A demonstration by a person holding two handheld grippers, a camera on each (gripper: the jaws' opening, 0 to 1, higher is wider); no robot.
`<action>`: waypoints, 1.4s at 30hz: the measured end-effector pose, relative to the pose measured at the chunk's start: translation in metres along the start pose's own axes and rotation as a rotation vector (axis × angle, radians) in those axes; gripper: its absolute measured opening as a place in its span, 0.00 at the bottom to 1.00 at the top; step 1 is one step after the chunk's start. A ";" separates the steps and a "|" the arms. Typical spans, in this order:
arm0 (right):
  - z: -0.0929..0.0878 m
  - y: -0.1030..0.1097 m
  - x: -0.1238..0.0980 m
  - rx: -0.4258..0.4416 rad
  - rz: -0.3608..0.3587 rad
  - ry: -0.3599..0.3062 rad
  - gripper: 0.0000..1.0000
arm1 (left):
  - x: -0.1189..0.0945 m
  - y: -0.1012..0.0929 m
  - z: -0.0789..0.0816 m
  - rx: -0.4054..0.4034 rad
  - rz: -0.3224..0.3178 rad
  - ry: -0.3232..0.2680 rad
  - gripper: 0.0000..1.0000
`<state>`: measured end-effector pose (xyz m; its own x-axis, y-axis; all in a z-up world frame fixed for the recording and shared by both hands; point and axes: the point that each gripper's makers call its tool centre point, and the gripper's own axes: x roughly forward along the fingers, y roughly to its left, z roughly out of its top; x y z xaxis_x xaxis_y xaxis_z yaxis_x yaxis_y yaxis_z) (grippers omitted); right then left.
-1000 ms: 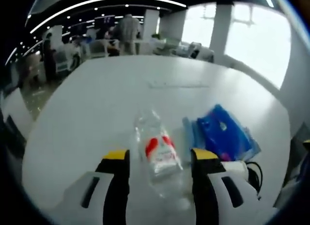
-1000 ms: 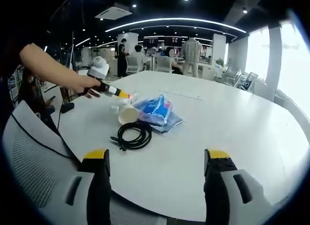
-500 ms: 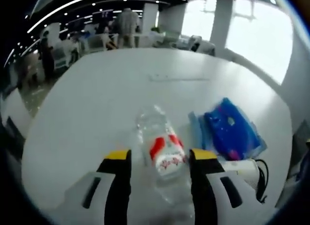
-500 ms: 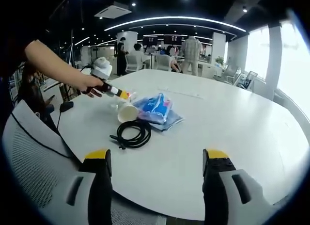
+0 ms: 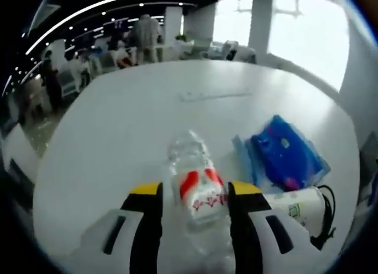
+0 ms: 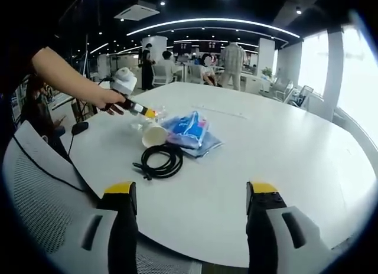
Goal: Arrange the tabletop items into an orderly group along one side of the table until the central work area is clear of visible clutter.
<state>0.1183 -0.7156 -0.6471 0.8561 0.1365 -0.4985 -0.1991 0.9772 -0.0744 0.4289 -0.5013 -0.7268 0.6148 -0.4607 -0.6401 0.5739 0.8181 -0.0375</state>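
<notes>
Left tool (image 5: 192,194) straddles the clear bottle (image 5: 198,194) lying on the table (image 5: 118,120), its long axis running between the jaws, seemingly pinched; right tool (image 6: 192,194) hangs spread, well apart.

An open-plan office: a large white meeting table (image 6: 277,144), mesh office chair (image 6: 41,197), desks with people behind, strip ceiling lights (image 6: 212,21), tall windows (image 6: 360,73).

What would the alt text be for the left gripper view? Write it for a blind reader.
A clear plastic bottle with a red label lies between the left gripper's yellow-tipped fingers on a white table. To its right lie a blue bag, a paper cup and a black cable.
</notes>
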 end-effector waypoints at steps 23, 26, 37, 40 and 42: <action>-0.004 -0.002 0.000 -0.002 -0.015 0.020 0.73 | 0.015 0.009 -0.035 0.106 -0.005 0.138 0.45; -0.004 -0.003 0.000 -0.002 -0.019 0.023 0.73 | 0.010 0.009 -0.031 0.061 0.003 0.106 0.45; -0.005 -0.005 0.000 -0.002 -0.028 0.026 0.71 | 0.011 0.007 -0.034 0.096 -0.019 0.114 0.42; -0.005 -0.006 0.000 -0.002 -0.031 0.025 0.71 | 0.012 0.007 -0.034 0.100 -0.022 0.119 0.42; -0.005 -0.007 0.000 -0.001 -0.032 0.027 0.70 | 0.011 0.006 -0.035 0.106 -0.024 0.126 0.41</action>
<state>0.1171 -0.7228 -0.6512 0.8489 0.1006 -0.5189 -0.1724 0.9807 -0.0920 0.4202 -0.4893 -0.7605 0.5309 -0.4274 -0.7318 0.6458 0.7632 0.0228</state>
